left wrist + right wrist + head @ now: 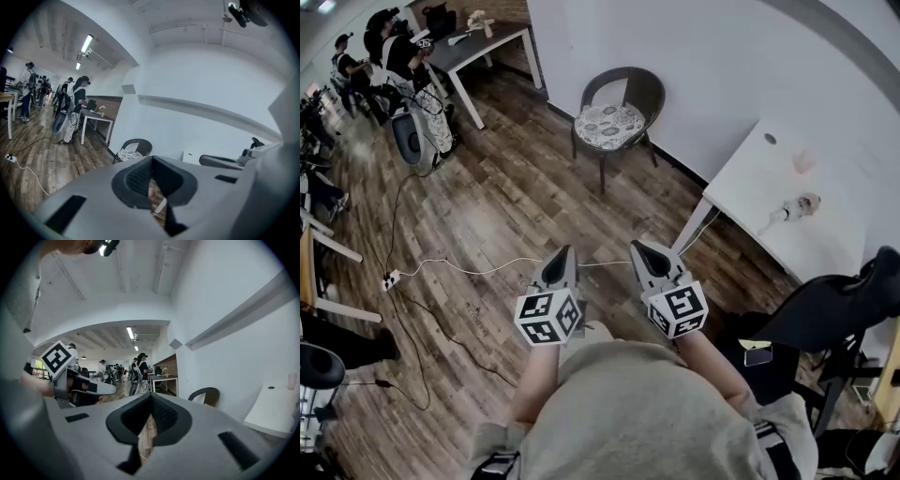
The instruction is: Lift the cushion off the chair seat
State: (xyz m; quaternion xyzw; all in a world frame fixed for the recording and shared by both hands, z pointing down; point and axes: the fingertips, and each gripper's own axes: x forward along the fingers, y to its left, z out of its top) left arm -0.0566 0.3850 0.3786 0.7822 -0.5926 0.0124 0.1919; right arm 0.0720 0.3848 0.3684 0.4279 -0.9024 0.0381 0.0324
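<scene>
Lying on the chair [649,94], cushion [608,126], far beyond shut jaws

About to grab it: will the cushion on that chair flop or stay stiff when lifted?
Probably floppy: the cushion looks thin, flat on the chair seat. Likely light; its patterned cover looks like fabric, so hardly slippery.

A long room with a dark wood-plank floor [506,206] and a plain white wall [694,66] along the right. A white table [787,178] stands against that wall; a black office chair [834,309] sits near it. At the far end, a dark-topped table [483,47] with white legs stands by a brown brick section [168,366]. A white cable [478,270] trails across the floor to a power strip [391,279]. Tube lights [86,43] glow on the ceiling.
</scene>
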